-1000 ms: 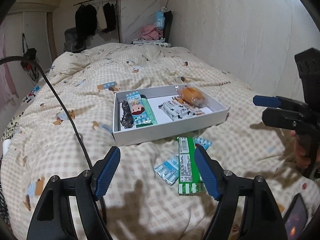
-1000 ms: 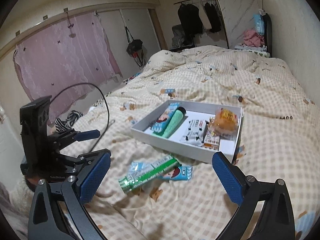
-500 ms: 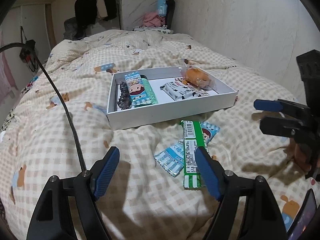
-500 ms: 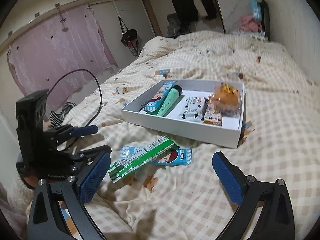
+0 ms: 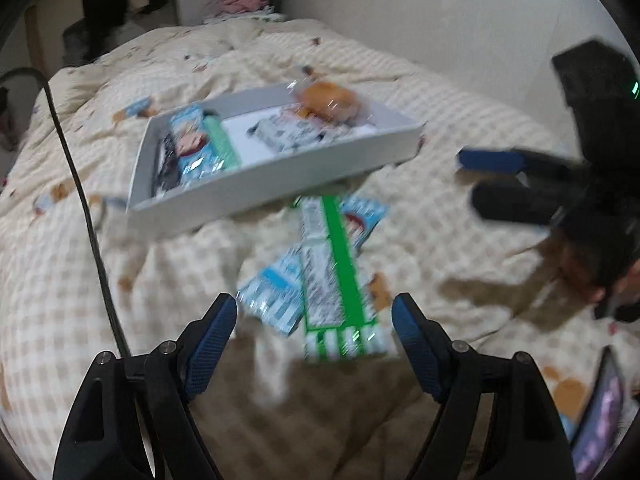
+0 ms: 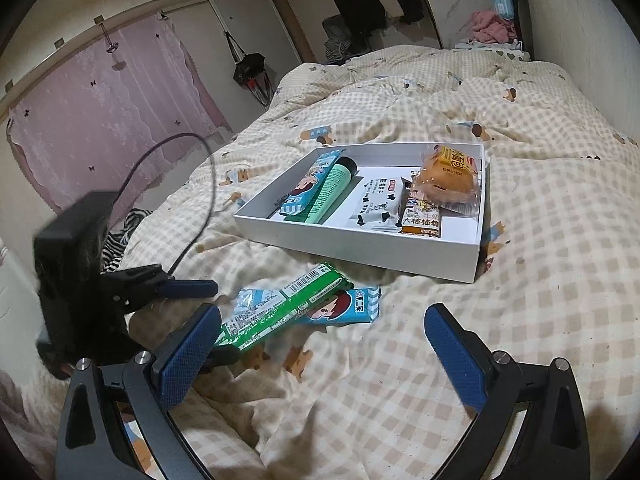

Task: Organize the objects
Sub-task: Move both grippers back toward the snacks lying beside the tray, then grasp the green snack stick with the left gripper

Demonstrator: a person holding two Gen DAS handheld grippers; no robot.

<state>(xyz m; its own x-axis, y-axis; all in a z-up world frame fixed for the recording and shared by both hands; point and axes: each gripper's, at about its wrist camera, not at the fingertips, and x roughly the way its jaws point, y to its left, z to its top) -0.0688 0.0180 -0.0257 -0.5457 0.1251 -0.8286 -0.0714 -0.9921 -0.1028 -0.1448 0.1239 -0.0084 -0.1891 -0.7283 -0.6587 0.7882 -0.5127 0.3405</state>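
Left tool (image 5: pixel 314 326) released, jaws wide, poised low over green packet (image 5: pixel 334 264), packet near end between blue pads, no contact visible. Right tool (image 6: pixel 322 354) released, empty, over quilt (image 6: pixel 540 320). Green packet atop blue packet (image 6: pixel 344 308), both on bed at 6 o'clock of white tray (image 6: pixel 360 246). Tray holding snacks, tube (image 6: pixel 332 192), bun (image 6: pixel 444 178). Left view motion-blurred.
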